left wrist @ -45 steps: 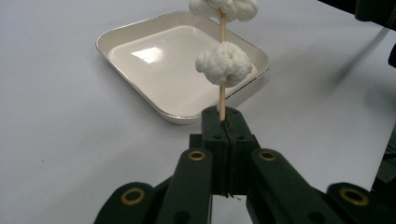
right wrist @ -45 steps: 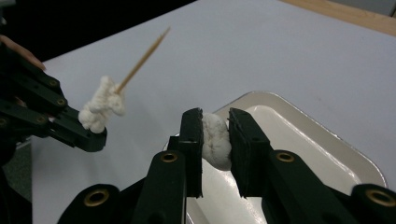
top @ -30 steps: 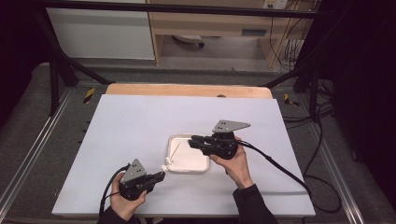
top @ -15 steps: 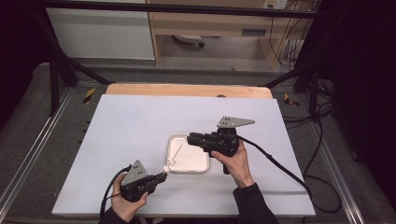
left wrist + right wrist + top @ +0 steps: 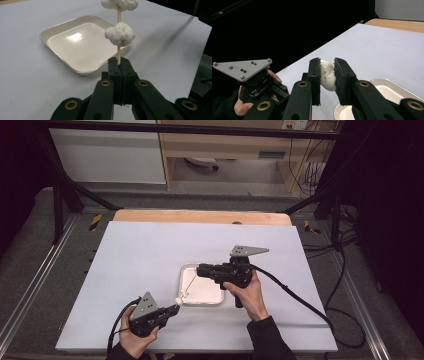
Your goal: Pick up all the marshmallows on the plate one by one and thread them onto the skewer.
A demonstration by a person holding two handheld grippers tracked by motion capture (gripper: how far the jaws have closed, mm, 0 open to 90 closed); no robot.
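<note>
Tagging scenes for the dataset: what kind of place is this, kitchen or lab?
Most likely a lab or recording rig, not a kitchen. The white table sits inside a black metal frame, loose cables run down the right side, and the person works with handheld grippers over a single tray.

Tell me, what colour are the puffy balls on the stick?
The puffy balls are white, on a tan stick. The left gripper view shows them best.

A white table [image 5: 150,250] fills the middle of the frame, a wooden board [image 5: 200,216] along its far edge. Top left stands a white cabinet [image 5: 107,155]; cables [image 5: 345,270] trail at right.
</note>
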